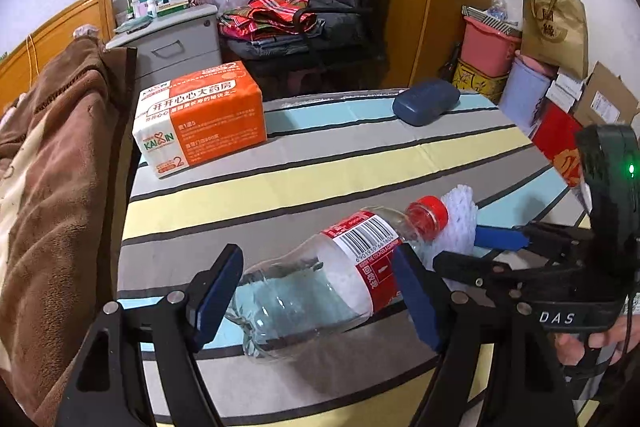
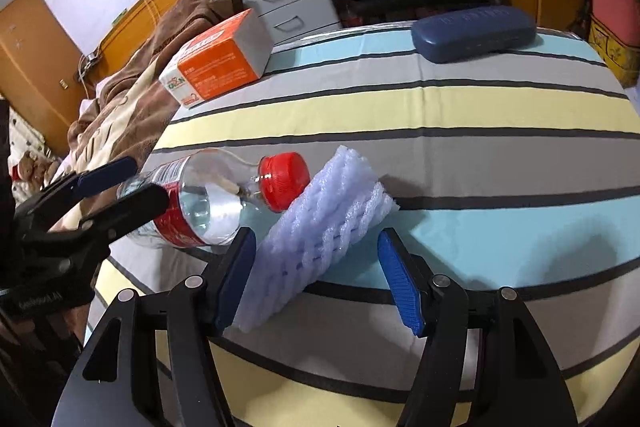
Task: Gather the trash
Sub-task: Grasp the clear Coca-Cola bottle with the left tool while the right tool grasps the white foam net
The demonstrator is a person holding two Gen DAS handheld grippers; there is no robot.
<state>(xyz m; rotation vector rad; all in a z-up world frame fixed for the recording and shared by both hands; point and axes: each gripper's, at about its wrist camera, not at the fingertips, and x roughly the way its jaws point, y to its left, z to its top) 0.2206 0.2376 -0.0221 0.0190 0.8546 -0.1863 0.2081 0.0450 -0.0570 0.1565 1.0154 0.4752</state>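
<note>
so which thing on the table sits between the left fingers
The clear plastic bottle with the red cap, lying on its side. The white foam net sleeve lies between the right fingers instead.

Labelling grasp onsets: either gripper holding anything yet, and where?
Nothing held. Left gripper straddles the plastic bottle mid-body, pads off it; right gripper brackets the foam net, open.

1. The left gripper (image 1: pixel 316 291) tilts steeply down, its jaws spread wide, blue pads (image 1: pixel 218 291) facing each other.
2. A bottle (image 1: pixel 320 279) lies between these jaws; the right pad sits against its label, the left pad at its base, though firm pressing cannot be told.
3. The right gripper (image 2: pixel 318 279) also tilts down, jaws apart.
4. A foam net (image 2: pixel 320 223) lies between its pads (image 2: pixel 400 283), clear of the right one.
5. A hand (image 1: pixel 600 343) grips the right gripper's handle.
</note>
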